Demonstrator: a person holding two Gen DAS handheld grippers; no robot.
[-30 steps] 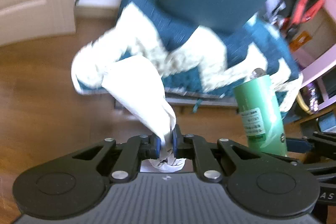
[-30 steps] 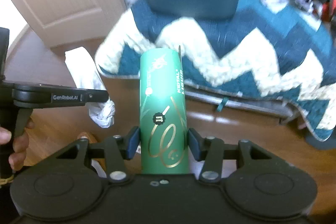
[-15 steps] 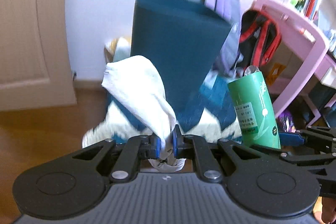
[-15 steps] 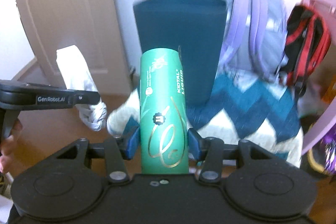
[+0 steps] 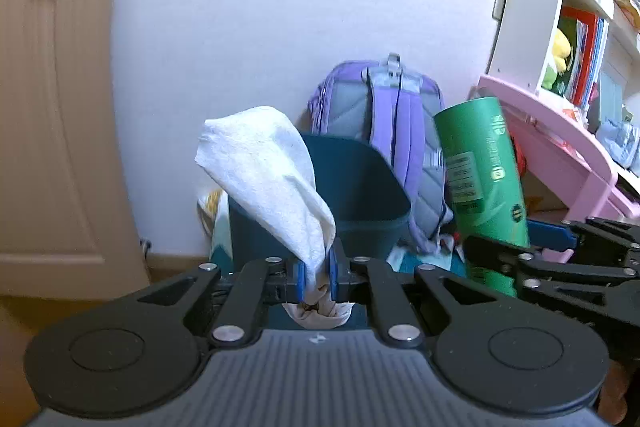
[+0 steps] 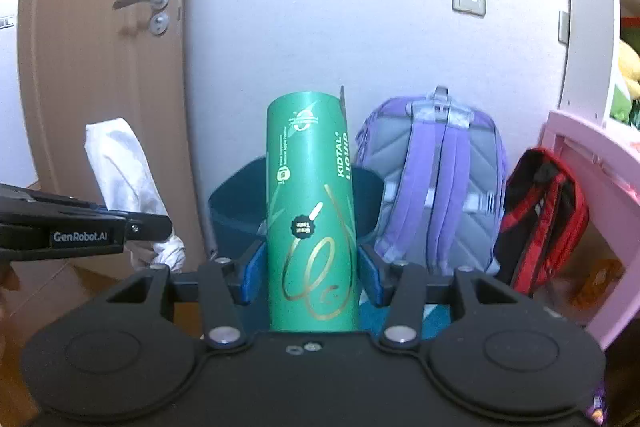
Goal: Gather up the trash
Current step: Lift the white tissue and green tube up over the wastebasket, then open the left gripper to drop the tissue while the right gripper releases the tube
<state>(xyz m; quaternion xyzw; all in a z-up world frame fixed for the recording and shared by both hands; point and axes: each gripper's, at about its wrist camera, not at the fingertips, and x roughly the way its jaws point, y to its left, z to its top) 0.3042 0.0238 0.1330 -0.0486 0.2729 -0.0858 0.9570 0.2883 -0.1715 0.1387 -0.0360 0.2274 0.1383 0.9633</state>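
Green tube (image 6: 310, 227) reads "KIDTAL LIQUID"; side arm "GenRobot.AI".

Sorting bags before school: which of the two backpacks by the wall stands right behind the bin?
The purple backpack, upright against the wall behind the dark teal bin. The red-and-black backpack sits further right, beside the pink desk.

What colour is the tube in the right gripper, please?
The tube is green with gold swirls, clearest in the right wrist view.

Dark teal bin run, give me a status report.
Left claw shut on crumpled white tissue. Right claw shut on green cardboard tube. Dark teal bin ahead, unobstructed.
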